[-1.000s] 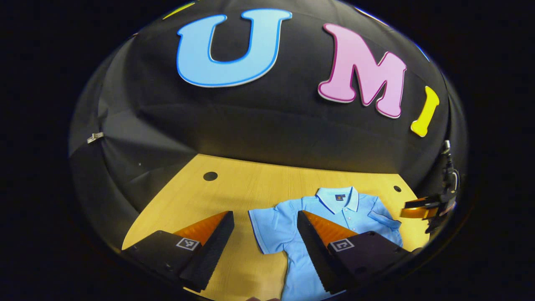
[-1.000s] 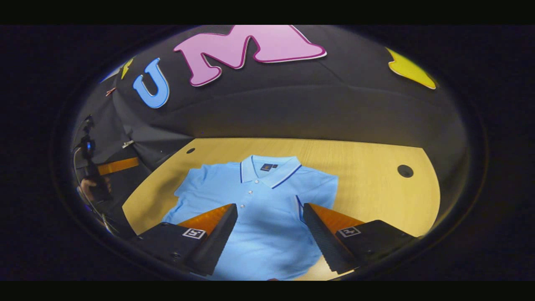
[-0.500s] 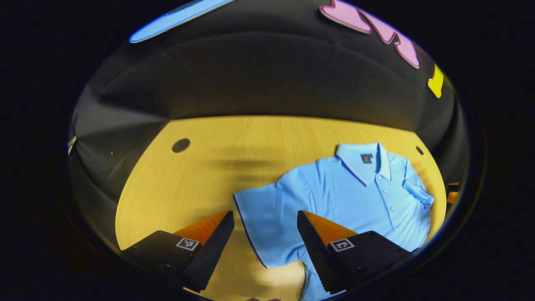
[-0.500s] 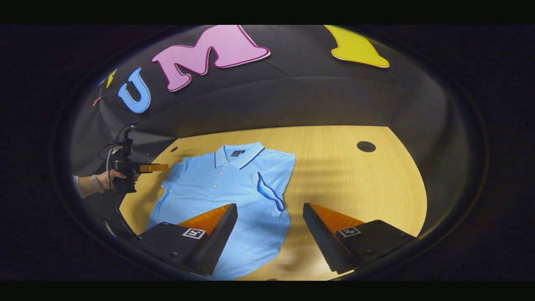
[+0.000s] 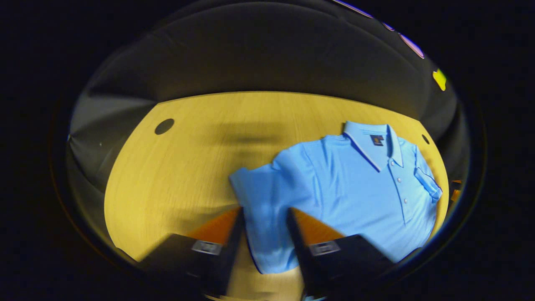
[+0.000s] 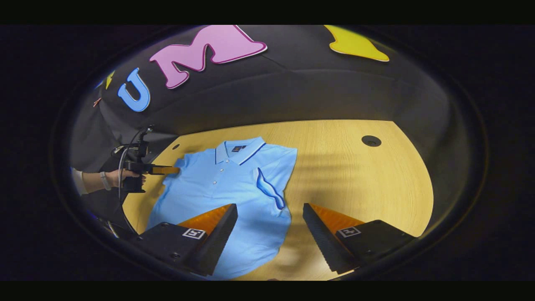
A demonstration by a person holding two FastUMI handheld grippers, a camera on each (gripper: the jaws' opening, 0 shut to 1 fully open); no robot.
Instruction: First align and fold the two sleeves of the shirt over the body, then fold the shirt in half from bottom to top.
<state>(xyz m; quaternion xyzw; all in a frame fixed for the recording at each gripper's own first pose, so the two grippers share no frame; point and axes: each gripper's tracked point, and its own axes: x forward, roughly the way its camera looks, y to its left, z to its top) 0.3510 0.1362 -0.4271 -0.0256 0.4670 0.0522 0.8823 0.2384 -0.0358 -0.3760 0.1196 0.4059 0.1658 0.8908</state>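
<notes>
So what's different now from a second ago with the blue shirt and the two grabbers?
The left gripper came down and forward to the light blue polo shirt's still-spread sleeve, which now lies between its narrowed fingers; a firm pinch can't be confirmed. The right gripper swung toward the shirt's right edge and hovers open. The shirt stayed flat on the yellow wooden table, its other sleeve folded over the body.

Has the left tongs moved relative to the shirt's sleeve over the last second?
Yes. In the right gripper view the left tongs has come in from beyond the table edge to the polo shirt sleeve.
</notes>
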